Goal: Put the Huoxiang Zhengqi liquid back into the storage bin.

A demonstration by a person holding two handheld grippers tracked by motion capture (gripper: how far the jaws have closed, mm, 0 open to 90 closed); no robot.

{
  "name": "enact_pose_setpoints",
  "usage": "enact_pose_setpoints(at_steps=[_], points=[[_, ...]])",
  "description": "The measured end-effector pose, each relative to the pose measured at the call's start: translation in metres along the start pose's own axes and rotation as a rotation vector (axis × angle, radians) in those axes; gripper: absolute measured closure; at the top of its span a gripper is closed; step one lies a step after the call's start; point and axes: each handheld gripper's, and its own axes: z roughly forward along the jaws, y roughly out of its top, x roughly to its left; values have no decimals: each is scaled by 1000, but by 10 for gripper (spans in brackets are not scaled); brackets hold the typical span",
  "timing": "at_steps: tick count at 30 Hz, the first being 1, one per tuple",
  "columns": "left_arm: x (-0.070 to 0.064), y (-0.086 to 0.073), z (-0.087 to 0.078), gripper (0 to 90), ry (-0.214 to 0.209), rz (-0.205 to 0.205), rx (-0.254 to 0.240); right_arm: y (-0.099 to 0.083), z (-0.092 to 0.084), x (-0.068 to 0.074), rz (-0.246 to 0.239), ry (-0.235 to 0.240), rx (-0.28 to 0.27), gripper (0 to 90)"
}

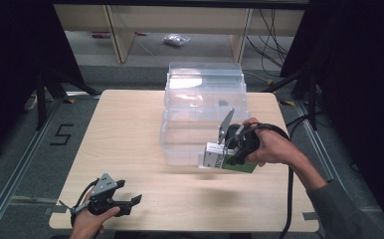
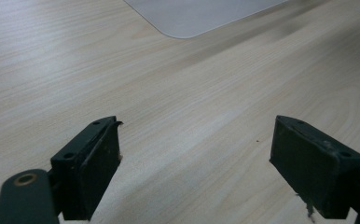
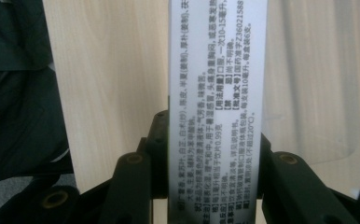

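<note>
Right tool [image 1: 225,158] is clamped on the white-and-green carton [image 1: 215,158], held above the surface [image 1: 130,129] at the near edge of the clear bin [image 1: 200,107]. Left tool [image 1: 130,203], jaws apart, rests idle. Judgement: lift the carton clear of the bin rim, keep it level, then release inside.

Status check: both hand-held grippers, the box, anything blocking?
Right hand-held gripper shut on white-green box, held off the table. Left hand-held gripper open, nothing between its jaws. Clear plastic bin right behind the box.
</note>
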Motion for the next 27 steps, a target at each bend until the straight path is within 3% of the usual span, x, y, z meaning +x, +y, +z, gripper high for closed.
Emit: enact_pose_setpoints(at_steps=[1, 5, 6, 7, 9, 13, 20, 22, 23, 27], points=[[0, 0, 0, 152, -1, 1, 0, 1, -2, -3, -21, 0, -1, 649], [0, 0, 0, 152, 0, 2, 0, 3, -9, -11, -6, -11, 1, 649], [0, 0, 0, 152, -1, 2, -2, 3, -10, -15, -34, -12, -6, 649], [0, 0, 0, 152, -1, 2, -2, 3, -10, -15, -34, -12, -6, 649], [0, 0, 0, 152, 0, 3, -1, 4, -13, -19, 9, -27, 10, 650], [0, 0, 0, 152, 0, -3, -1, 5, -14, -29, 0, -29, 14, 649], [0, 0, 0, 152, 0, -2, -1, 7, -13, -45, -6, -35, 9, 650], [0, 0, 0, 152, -2, -2, -2, 9, -11, -53, -41, -40, 12, 649], [0, 0, 0, 152, -3, -4, -2, 9, -10, -54, -12, -37, 17, 649], [0, 0, 0, 152, -2, -1, 1, 10, -5, -63, -36, -33, 15, 649]])
